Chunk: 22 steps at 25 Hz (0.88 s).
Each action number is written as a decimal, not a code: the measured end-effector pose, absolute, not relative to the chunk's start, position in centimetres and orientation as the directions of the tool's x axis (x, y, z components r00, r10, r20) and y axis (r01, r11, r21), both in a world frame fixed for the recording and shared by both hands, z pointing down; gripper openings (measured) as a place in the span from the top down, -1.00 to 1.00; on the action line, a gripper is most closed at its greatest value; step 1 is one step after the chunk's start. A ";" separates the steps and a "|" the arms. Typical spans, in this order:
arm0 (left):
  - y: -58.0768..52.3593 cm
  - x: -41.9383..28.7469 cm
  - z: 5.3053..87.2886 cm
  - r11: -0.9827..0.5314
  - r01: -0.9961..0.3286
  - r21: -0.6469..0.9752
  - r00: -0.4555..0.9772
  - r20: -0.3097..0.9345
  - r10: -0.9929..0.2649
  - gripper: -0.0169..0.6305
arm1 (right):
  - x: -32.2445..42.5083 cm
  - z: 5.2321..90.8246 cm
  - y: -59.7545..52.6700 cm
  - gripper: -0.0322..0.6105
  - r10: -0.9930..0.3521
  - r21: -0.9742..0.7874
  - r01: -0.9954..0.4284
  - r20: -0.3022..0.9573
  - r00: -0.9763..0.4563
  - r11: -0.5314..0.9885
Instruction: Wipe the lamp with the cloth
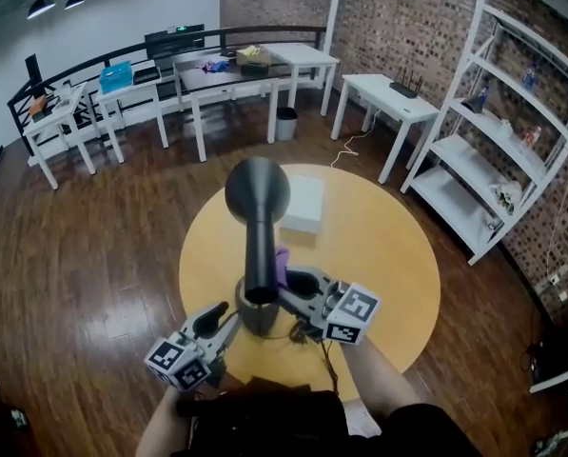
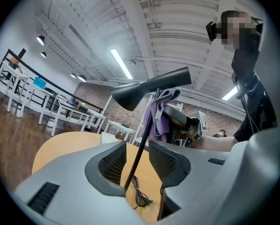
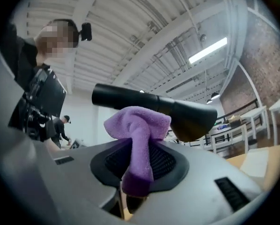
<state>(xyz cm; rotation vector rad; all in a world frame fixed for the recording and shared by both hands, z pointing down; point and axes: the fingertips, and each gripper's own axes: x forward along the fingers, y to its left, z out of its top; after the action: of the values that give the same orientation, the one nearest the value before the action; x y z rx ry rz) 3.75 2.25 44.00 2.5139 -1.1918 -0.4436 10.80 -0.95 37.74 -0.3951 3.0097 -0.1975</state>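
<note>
Two claws at black lamp [image 1: 257,241], which stands on round tabletop [image 1: 379,246], on side nearest person. Left claw [image 2: 137,149]: jaws apart, thin lamp stem [image 2: 143,135] passing slantwise between them, gap showing beside it, nothing gripped. Right claw [image 3: 140,161]: jaws clamped on purple cloth [image 3: 139,125], its bunched top up against underside of lamp's tube-shaped head. Lamp cable [image 2: 139,196] lies bundled on tabletop by stem's foot. White box [image 1: 303,203] on tabletop beyond lamp.
</note>
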 end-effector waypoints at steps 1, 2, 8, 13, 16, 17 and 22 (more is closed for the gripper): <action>2.3 3.5 44.3 -0.595 -0.692 0.409 0.602 -0.128 -0.788 0.53 | 10.7 38.2 -0.9 0.60 -0.278 -0.116 -0.270 -0.061 -0.959 0.956; 2.4 3.2 44.6 -0.588 -0.701 0.403 0.598 -0.117 -0.793 0.53 | 10.7 38.6 -0.9 0.60 -0.291 -0.101 -0.285 -0.049 -0.956 0.953; 3.4 1.8 46.1 -0.545 -0.734 0.405 0.566 -0.077 -0.821 0.53 | 10.6 42.6 -0.7 0.60 -0.317 -0.097 -0.319 0.038 -0.948 0.943; 3.9 1.2 46.5 -0.533 -0.739 0.412 0.559 -0.067 -0.826 0.53 | 10.6 47.6 -0.1 0.60 -0.323 -0.129 -0.339 0.130 -0.937 0.932; 3.8 1.0 46.5 -0.527 -0.745 0.410 0.555 -0.059 -0.830 0.53 | 10.6 50.1 0.0 0.60 -0.311 -0.179 -0.337 0.161 -0.937 0.924; 3.8 1.0 46.5 -0.526 -0.746 0.408 0.554 -0.056 -0.830 0.53 | 10.6 51.0 0.1 0.60 -0.305 -0.193 -0.336 0.175 -0.936 0.922; 3.8 0.6 46.9 -0.513 -0.758 0.403 0.544 -0.044 -0.838 0.53 | 10.5 55.2 0.4 0.59 -0.274 -0.249 -0.335 0.250 -0.929 0.909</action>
<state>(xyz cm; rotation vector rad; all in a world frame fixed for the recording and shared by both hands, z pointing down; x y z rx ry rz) 0.56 3.84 46.90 2.4472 -1.3148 -0.3337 10.52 0.39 55.17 -0.5287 3.2738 -0.4893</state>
